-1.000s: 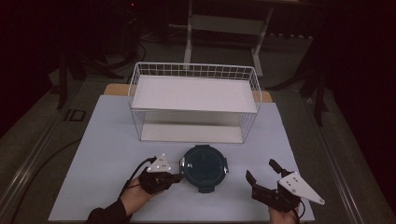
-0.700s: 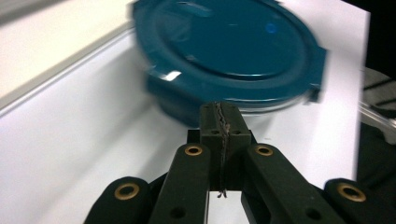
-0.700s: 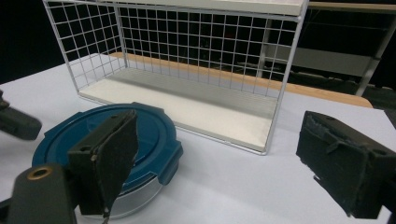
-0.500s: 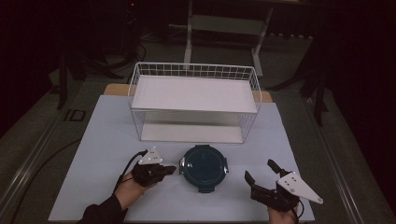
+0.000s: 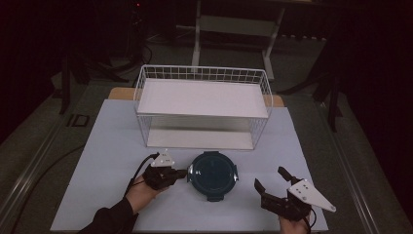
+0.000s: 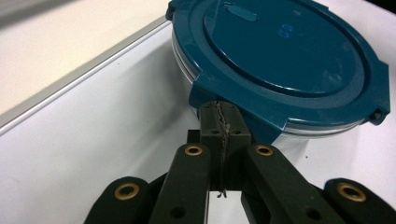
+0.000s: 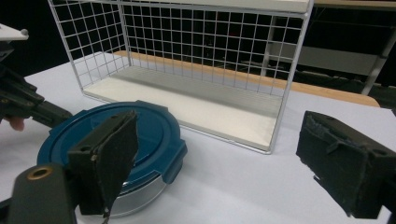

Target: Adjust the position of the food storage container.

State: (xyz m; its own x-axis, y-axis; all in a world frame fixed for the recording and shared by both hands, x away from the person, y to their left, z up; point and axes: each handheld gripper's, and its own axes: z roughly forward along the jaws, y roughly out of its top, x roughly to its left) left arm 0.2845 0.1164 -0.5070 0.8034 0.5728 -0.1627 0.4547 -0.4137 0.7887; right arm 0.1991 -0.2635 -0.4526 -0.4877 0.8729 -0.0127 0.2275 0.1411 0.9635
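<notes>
A round dark-teal lidded container (image 5: 213,174) (image 6: 280,56) (image 7: 149,130) sits on the white table near its front edge. My left gripper (image 5: 185,173) (image 6: 219,109) lies low on the table at the container's left side. Its jaws are shut together and their tips touch the lid's side clip (image 6: 210,93), with nothing held between them. My right gripper (image 5: 269,178) (image 7: 224,158) rests at the front right, apart from the container, and is open wide with nothing between its fingers. In the right gripper view the left gripper (image 7: 51,114) reaches the container from the far side.
A white wire rack (image 5: 141,92) (image 7: 187,42) with two white shelves stands behind the container at mid-table. The white table surface (image 5: 107,146) has free room to the left and right of it. A dark floor and cables lie beyond the table's edges.
My left gripper drew a little to the left, then came back right and slightly away from me, up to the lid's clip. The right gripper and the container have kept still.
</notes>
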